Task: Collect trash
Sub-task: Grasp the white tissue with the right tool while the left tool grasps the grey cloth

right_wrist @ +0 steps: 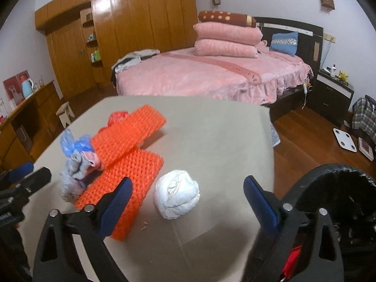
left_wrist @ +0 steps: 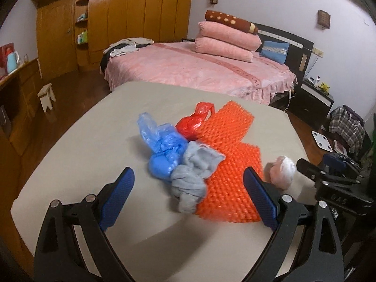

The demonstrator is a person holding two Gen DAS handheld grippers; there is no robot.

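Note:
Trash lies on a beige table [left_wrist: 89, 141]. In the left wrist view a grey knotted bag [left_wrist: 193, 176] sits just ahead of my open, empty left gripper [left_wrist: 189, 181], with a blue bag [left_wrist: 164, 148], a red bag [left_wrist: 193, 123] and orange foam netting [left_wrist: 230, 162] behind. A white crumpled wad [left_wrist: 282, 170] lies to the right. In the right wrist view my right gripper [right_wrist: 188, 189] is open and empty, with the white wad [right_wrist: 176, 196] between and just ahead of its fingers. The orange netting [right_wrist: 124, 150] and grey bag [right_wrist: 72, 178] lie to the left.
A black bin [right_wrist: 338, 202] with a dark liner stands at the table's right edge, close to my right gripper. Behind the table are a pink bed [left_wrist: 195, 70], a wooden wardrobe [left_wrist: 117, 18] and a small stool [left_wrist: 47, 96]. A scale [right_wrist: 344, 139] lies on the floor.

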